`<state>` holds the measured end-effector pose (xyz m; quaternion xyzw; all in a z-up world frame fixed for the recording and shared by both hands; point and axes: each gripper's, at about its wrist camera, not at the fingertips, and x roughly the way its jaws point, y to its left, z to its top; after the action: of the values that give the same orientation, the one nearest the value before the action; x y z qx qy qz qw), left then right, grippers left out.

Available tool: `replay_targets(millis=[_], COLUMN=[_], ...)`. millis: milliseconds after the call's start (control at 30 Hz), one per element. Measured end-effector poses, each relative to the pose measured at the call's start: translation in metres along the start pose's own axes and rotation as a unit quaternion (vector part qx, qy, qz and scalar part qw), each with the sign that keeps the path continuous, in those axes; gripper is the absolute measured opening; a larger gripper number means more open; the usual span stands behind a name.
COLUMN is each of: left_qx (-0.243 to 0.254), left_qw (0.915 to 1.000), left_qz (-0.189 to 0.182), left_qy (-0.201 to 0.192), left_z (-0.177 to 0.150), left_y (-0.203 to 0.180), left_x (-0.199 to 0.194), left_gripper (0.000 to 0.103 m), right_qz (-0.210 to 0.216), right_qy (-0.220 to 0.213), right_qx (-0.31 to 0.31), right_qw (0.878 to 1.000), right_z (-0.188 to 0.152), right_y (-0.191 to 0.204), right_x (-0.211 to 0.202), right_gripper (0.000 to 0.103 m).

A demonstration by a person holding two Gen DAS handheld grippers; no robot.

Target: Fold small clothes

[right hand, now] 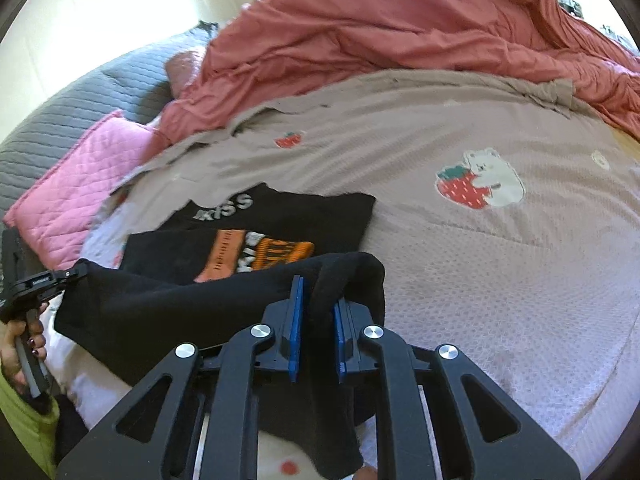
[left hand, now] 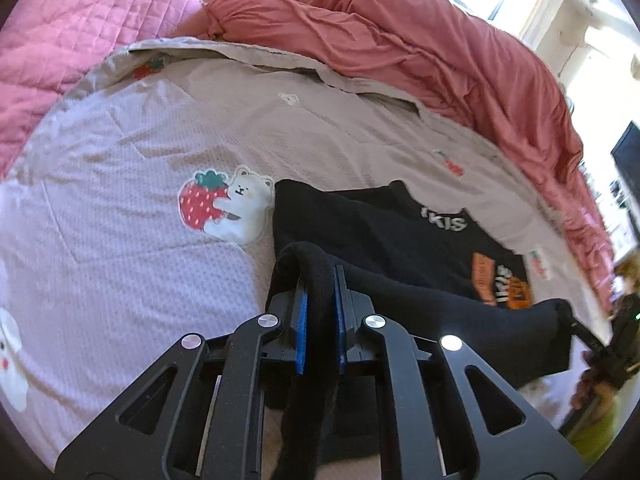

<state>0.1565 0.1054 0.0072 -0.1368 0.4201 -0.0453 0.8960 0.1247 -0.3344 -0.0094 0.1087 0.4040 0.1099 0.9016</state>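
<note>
A small black shirt (left hand: pixel 380 232) with white lettering and an orange print lies on the bed. Its near edge is lifted off the bed and stretched between both grippers. My left gripper (left hand: pixel 320 276) is shut on one corner of that edge, black cloth bunched between its blue pads. In the right wrist view my right gripper (right hand: pixel 320 292) is shut on the other corner of the shirt (right hand: pixel 280 216). The raised fold hangs over the shirt's printed front. The left gripper (right hand: pixel 76 272) also shows at the left edge there, held by a hand (right hand: pixel 16 340).
The shirt rests on a pale pink bedcover (left hand: pixel 120 160) with strawberry and bear patches. A rumpled red duvet (left hand: pixel 400 40) is heaped along the far side. A pink quilted pillow (right hand: pixel 68 184) and a grey quilt (right hand: pixel 80 92) lie beyond the shirt.
</note>
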Motion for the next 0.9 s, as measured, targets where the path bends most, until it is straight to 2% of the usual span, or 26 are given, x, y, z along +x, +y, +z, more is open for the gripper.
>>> replay_targets(millis=[167, 200, 233, 267, 300, 333, 533, 633, 767, 833, 867, 900], left_qx=[0.021, 0.022, 0.023, 0.024, 0.026, 0.028, 0.018, -0.001, -0.013, -0.018, -0.018, -0.014], left_qw=[0.9997, 0.9996, 0.9996, 0.9995, 0.9994, 0.9992, 0.9992, 0.9988, 0.9980, 0.9974, 0.9974, 0.9975], left_qz=[0.015, 0.015, 0.015, 0.016, 0.021, 0.023, 0.002, -0.022, -0.055, -0.069, -0.070, -0.069], left_qy=[-0.002, -0.004, -0.006, -0.008, -0.012, -0.016, -0.036, -0.044, -0.028, -0.009, -0.003, 0.001], left_z=[-0.004, -0.004, -0.004, -0.005, -0.005, -0.005, -0.011, -0.021, -0.039, -0.048, -0.053, -0.056], left_y=[0.001, 0.002, 0.003, 0.003, 0.004, 0.004, 0.008, 0.014, 0.017, 0.018, 0.017, 0.016], left_x=[0.009, 0.009, 0.008, 0.007, 0.005, 0.002, -0.022, -0.037, -0.043, -0.039, -0.037, -0.035], left_gripper=[0.008, 0.010, 0.012, 0.015, 0.025, 0.029, 0.039, 0.047, 0.048, 0.058, 0.066, 0.066], right_qz=[-0.009, -0.013, -0.021, -0.030, -0.031, -0.030, -0.024, -0.018, 0.000, 0.006, 0.006, 0.006], right_qy=[0.003, 0.002, -0.001, -0.006, -0.007, -0.006, -0.009, -0.007, 0.010, 0.021, 0.024, 0.027], right_qx=[-0.004, -0.007, -0.009, -0.012, -0.013, -0.012, -0.012, -0.022, -0.028, -0.028, -0.027, -0.025], right_qw=[1.000, 1.000, 1.000, 0.999, 0.999, 0.999, 1.000, 1.000, 1.000, 0.999, 0.999, 0.999], right_z=[-0.004, -0.005, -0.006, -0.007, -0.009, -0.010, -0.019, -0.026, -0.037, -0.042, -0.044, -0.046], right_y=[0.003, 0.005, 0.006, 0.006, 0.007, 0.007, 0.006, 0.011, 0.013, 0.011, 0.011, 0.010], right_x=[0.000, -0.001, -0.003, -0.007, -0.009, -0.010, -0.032, -0.042, -0.048, -0.046, -0.045, -0.043], right_gripper=[0.026, 0.035, 0.053, 0.057, 0.057, 0.057, 0.057, 0.058, 0.058, 0.058, 0.058, 0.058])
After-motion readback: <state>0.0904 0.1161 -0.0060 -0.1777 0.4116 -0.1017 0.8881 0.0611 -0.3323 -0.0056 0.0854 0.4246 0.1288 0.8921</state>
